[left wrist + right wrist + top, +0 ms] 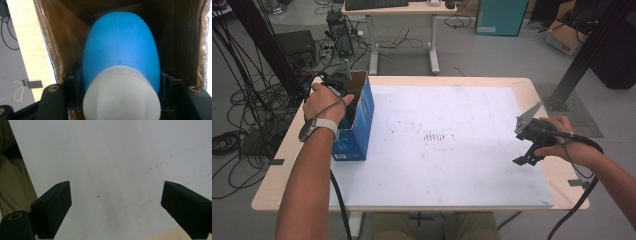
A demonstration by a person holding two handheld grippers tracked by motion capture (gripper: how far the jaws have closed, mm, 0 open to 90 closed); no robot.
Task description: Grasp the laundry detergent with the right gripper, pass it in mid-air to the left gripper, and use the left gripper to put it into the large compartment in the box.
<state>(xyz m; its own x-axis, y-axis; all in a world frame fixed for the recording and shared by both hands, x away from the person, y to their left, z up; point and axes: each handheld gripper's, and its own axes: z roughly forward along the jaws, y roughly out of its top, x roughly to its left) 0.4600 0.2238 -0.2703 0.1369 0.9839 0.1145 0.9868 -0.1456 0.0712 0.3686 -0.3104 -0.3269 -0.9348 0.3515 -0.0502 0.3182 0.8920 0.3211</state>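
A blue bottle (120,45) with a white cap (121,97) sits down inside an open blue cardboard box (358,127) at the table's left. My left gripper (120,82) reaches into that box from above, and its black jaws press on both sides of the bottle just past the cap. In the high view the left gripper (343,86) is at the box's mouth, its tips hidden inside. My right gripper (525,159) hovers over the white mat (452,165) near the table's right edge. Its jaws stand wide apart, with nothing between them (116,205).
The brown inner walls of the box (60,37) close in tightly around the bottle. Behind the table stand a desk (402,10) with a keyboard and a teal cabinet (502,17). Cables (242,100) cover the floor at left; a black post (587,50) rises at right.
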